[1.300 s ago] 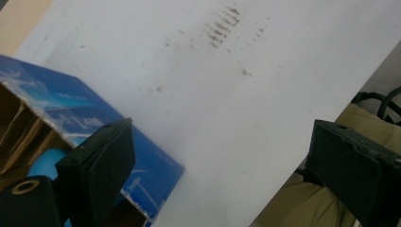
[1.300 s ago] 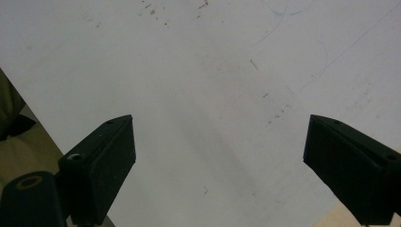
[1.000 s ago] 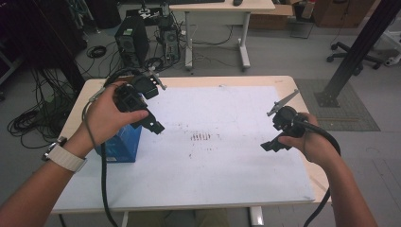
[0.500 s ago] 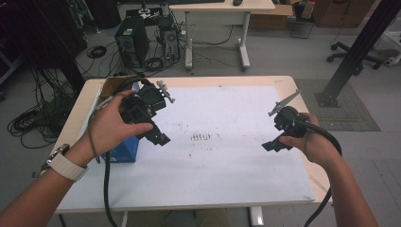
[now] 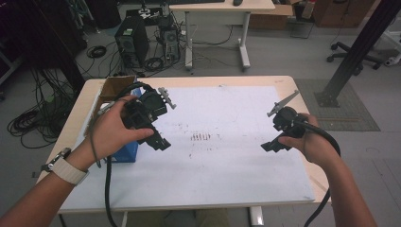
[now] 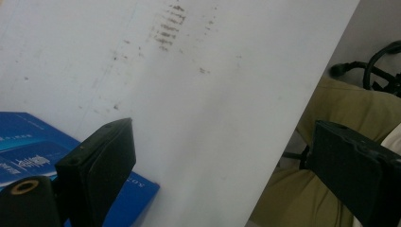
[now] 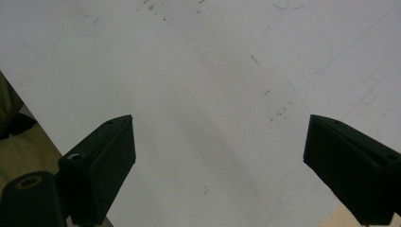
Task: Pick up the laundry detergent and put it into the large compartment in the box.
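My left gripper (image 5: 160, 142) hangs above the left part of the white sheet (image 5: 222, 156), held in a hand with a pale watch strap. Its jaws stand wide open and hold nothing (image 6: 222, 137). A blue box (image 5: 126, 152) lies just under and left of it, and its printed corner (image 6: 33, 151) appears behind the left jaw. My right gripper (image 5: 272, 145) hovers over the sheet's right side, open and empty (image 7: 220, 127), with bare white sheet (image 7: 213, 71) beneath it.
A brown cardboard box (image 5: 113, 86) sits at the table's far left, behind the left hand. Dark smudges (image 5: 202, 137) mark the sheet's middle. The wooden table edge (image 5: 312, 156) runs close to the right hand. Cables trail from both grippers toward the near edge.
The left gripper has swung right and nearer, from above the blue box out over the sheet. The right gripper has hardly moved.
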`<state>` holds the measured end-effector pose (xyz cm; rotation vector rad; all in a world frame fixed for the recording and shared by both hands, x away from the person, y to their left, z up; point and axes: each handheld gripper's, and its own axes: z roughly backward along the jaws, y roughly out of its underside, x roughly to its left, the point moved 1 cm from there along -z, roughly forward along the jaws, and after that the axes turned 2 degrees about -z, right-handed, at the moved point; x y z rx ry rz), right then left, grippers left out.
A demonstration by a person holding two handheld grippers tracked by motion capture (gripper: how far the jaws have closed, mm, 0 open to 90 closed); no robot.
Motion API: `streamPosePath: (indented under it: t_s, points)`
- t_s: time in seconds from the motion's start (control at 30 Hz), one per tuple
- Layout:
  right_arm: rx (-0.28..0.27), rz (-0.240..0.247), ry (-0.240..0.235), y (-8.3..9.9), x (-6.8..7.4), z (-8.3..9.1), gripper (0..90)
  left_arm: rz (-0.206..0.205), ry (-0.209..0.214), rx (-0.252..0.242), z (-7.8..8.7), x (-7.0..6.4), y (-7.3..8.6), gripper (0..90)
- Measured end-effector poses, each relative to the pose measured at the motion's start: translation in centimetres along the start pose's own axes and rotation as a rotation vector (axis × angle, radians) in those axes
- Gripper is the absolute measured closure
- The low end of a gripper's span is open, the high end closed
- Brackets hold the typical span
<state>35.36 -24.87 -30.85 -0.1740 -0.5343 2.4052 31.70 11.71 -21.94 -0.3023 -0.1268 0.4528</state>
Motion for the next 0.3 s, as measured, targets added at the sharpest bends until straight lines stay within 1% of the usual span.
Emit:
streamPosePath:
  t_s: [0.3]
  points:
    - [-0.01, -0.005, 0.001, 0.04, -0.06, 0.09, 9.8, -0.002, 0.002, 0.004, -0.11, 0.03, -0.12, 8.8]
